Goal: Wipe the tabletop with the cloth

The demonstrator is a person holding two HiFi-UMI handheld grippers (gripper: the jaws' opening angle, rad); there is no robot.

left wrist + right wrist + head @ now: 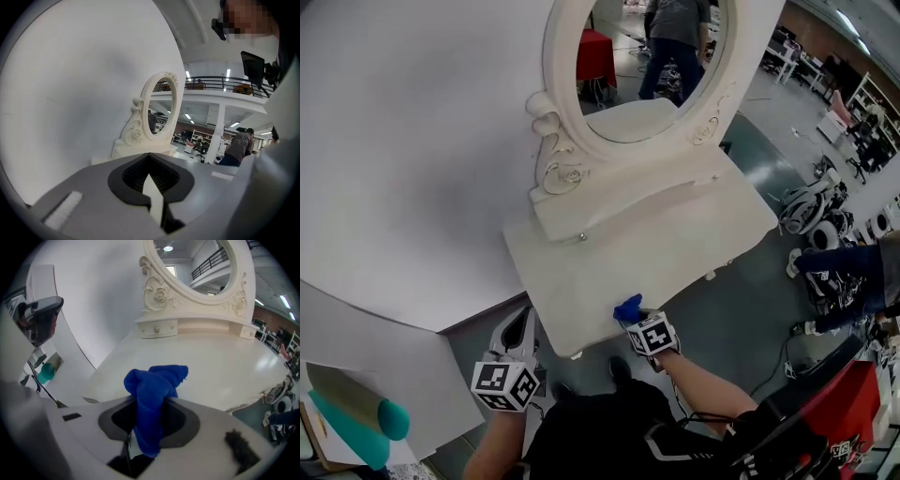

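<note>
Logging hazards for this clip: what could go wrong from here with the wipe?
1. The cloth is bunched in the right gripper, so the gripper itself may scrape the tabletop.
2. A long forward stroke could bump the mirror at the back.

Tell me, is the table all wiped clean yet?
Not yet, it looks like the start. Done: the blue cloth is picked up, pinched in the right tongs. Now: it's bunched at the near edge of the white tabletop; I can't tell if it touches. Left: wiping across toward the mirror. The left tongs are shut and empty, off the table.
</note>
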